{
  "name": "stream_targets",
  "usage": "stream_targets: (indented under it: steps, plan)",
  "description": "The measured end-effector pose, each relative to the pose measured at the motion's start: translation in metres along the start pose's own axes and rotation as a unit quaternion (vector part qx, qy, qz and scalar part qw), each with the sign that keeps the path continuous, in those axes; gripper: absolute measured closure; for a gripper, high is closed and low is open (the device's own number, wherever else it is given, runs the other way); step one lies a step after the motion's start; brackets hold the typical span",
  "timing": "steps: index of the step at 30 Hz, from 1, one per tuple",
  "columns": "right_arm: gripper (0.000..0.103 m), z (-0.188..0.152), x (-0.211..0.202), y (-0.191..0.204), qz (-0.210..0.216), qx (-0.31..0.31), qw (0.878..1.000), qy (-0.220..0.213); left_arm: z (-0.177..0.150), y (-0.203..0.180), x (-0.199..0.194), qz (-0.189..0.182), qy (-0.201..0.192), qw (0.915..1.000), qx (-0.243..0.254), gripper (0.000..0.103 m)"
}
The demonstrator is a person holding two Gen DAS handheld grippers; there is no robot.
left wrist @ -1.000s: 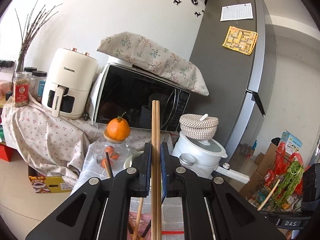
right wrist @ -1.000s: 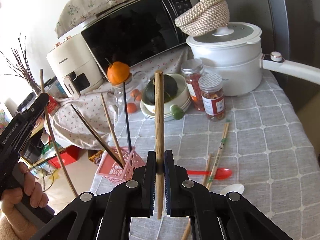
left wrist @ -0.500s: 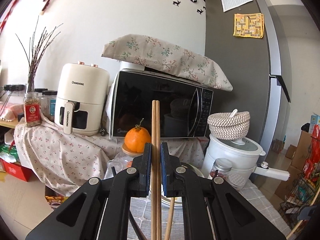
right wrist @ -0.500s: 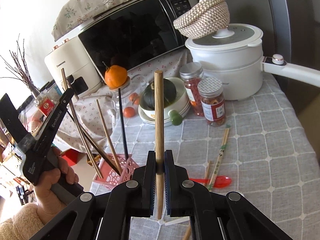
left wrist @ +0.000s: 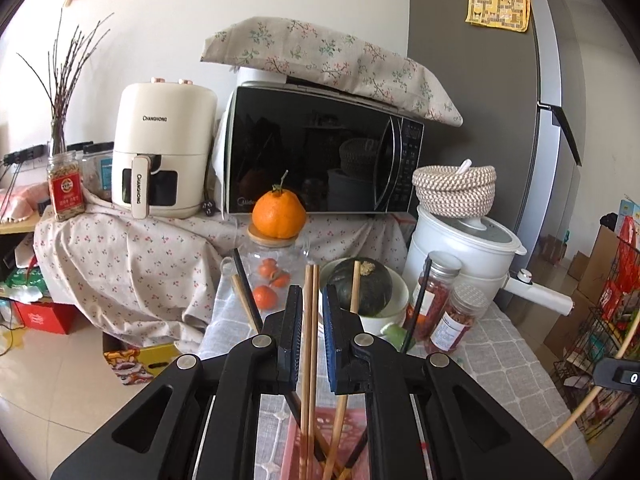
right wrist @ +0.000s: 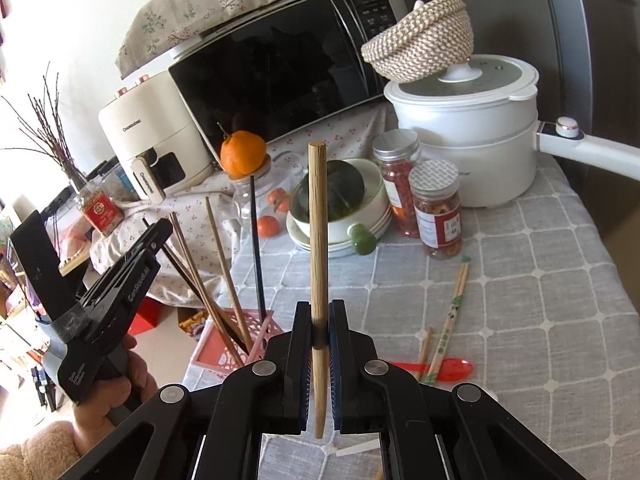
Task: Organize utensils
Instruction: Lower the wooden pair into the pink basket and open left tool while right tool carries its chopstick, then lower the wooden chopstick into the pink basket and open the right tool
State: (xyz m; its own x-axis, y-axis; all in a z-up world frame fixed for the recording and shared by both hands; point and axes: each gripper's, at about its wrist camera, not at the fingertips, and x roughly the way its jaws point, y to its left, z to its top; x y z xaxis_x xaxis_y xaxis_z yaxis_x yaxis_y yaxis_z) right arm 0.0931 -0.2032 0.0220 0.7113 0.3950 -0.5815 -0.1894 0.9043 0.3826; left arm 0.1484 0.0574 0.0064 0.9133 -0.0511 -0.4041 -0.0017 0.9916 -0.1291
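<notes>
Grippers: two. Left gripper [left wrist: 311, 320]; right gripper [right wrist: 320, 320].

Chopsticks: a wooden pair [left wrist: 309, 340] between the left gripper's fingers; one wooden chopstick [right wrist: 318, 240] upright between the right gripper's fingers. In the pink basket [right wrist: 208, 354], left of the right gripper: about five sticks besides that pair, two black, the rest wooden; exact count uncertain where they cross. On the tablecloth, right of the right gripper: one green-printed pair [right wrist: 452, 312] and one short wooden stick [right wrist: 423, 350].

Spoons: one red [right wrist: 444, 370], right of the right gripper.

Spice jars: two [right wrist: 436, 208], ahead of it.

Large oranges: one [right wrist: 243, 152], on a glass jar holding three small ones.
</notes>
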Motion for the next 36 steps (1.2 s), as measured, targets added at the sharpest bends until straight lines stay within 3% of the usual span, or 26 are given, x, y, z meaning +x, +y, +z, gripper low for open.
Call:
stream_targets:
  steps: [9,12,19,22,25,30,36]
  plan:
    - [0.098,0.004,-0.007,0.009,0.011,0.003,1.0,-0.024,-0.01,0.011,-0.043,-0.001,0.127,0.9918,-0.013,0.08]
    - [0.098,0.009,-0.008,0.016,0.019,0.007,0.999,-0.032,-0.02,0.026,-0.043,-0.005,0.171,0.9842,-0.045,0.075]
    - [0.098,0.023,-0.004,0.05,0.032,0.004,0.998,-0.062,-0.042,0.047,-0.027,0.011,0.247,0.9681,-0.043,0.064]
    - [0.098,0.029,0.005,0.066,0.029,-0.006,0.997,-0.074,-0.046,0.06,-0.023,0.026,0.266,0.9622,-0.051,0.056]
    - [0.098,0.033,0.025,0.078,0.023,-0.009,0.998,-0.061,-0.047,0.068,-0.022,0.031,0.277,0.9588,-0.058,0.049]
    - [0.098,0.025,0.068,0.089,-0.005,-0.022,1.0,-0.018,-0.042,0.071,-0.028,0.017,0.275,0.9588,-0.071,0.041]
    - [0.098,0.016,0.101,0.096,-0.032,-0.033,0.999,0.018,-0.041,0.069,-0.029,0.015,0.276,0.9587,-0.069,0.038]
